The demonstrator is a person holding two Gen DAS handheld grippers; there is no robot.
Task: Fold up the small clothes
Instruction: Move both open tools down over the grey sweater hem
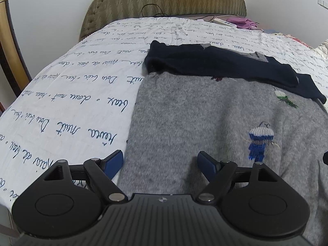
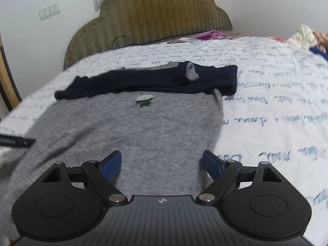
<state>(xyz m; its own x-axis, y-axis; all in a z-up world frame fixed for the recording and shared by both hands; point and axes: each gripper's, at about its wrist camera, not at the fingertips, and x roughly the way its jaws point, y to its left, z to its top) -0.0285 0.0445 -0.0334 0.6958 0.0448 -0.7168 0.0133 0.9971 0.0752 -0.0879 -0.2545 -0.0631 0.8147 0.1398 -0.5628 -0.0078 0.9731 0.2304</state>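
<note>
A small grey knit sweater [image 1: 194, 110] lies flat on the bed, with little embroidered figures on it. Its dark navy sleeves [image 1: 215, 63] are folded across its far end. It also shows in the right wrist view [image 2: 133, 127], with the navy sleeves [image 2: 153, 80] across the top. My left gripper [image 1: 161, 164] is open and empty, low over the sweater's near left edge. My right gripper [image 2: 162, 164] is open and empty, low over the sweater's near right edge. The tip of the left gripper [image 2: 18, 142] shows at the left of the right wrist view.
The bed has a white cover [image 1: 67, 94] with blue handwriting print. An olive padded headboard [image 1: 164, 0] stands at the far end. A white remote [image 1: 224, 22], purple cloth [image 1: 245, 23] and a black cable [image 1: 151, 10] lie near it. More cloth lies at the far right [image 2: 305, 34].
</note>
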